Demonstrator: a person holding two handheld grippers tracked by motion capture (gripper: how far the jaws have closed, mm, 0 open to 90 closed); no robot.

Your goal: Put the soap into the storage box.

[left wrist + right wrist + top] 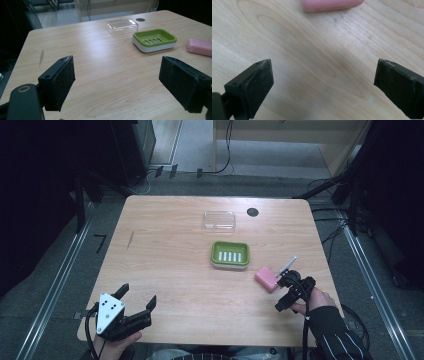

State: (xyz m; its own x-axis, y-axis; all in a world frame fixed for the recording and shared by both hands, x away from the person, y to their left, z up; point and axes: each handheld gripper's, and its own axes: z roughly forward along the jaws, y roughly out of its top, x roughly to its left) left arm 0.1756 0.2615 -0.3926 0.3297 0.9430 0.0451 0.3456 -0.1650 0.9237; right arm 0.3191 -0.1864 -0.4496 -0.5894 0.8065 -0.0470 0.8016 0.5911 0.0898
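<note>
High view overhead, facing forward; gripper views low — all share pink soap [267,278].

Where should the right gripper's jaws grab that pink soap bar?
Probably across the short width of the soap, at mid-length, coming down from above with the right gripper. It lies flat on the table, its long sides bare, and the open jaws look wide enough.

My worktop [100,65] is pale wood-grain with a soft sheen. The lid [122,26] is clear glossy plastic, the green dish [154,40] smooth plastic, and the pink soap bar [200,47] waxy-smooth. My left gripper [117,83] has matt black, rough-faced pads [63,82].
</note>
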